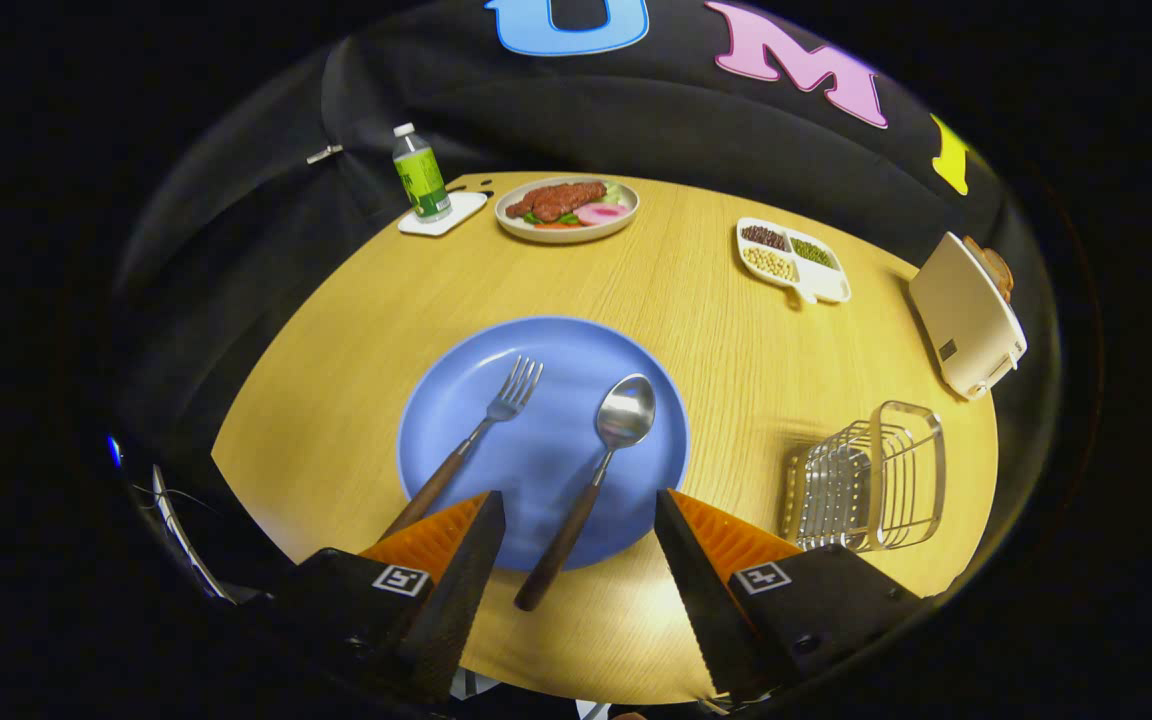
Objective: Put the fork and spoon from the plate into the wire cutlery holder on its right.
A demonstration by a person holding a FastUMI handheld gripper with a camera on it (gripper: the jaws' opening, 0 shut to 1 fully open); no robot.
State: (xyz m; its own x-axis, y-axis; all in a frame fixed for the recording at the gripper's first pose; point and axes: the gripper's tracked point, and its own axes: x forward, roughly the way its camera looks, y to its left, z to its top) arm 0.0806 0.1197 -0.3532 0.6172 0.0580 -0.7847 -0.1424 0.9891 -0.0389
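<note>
A blue plate lies on the wooden table just ahead of my fingers. On it rest a fork with a dark wooden handle, on the left, and a spoon with the same kind of handle, on the right. The spoon's handle runs off the plate's near rim and ends between my fingers. The fork's handle passes behind my left finger. My gripper is open and holds nothing. The wire cutlery holder stands to the right of the plate, beyond my right finger.
At the far side of the table stand a green-labelled bottle on a white coaster, a plate of food and a divided white dish of beans. A cream toaster sits at the far right edge, behind the holder.
</note>
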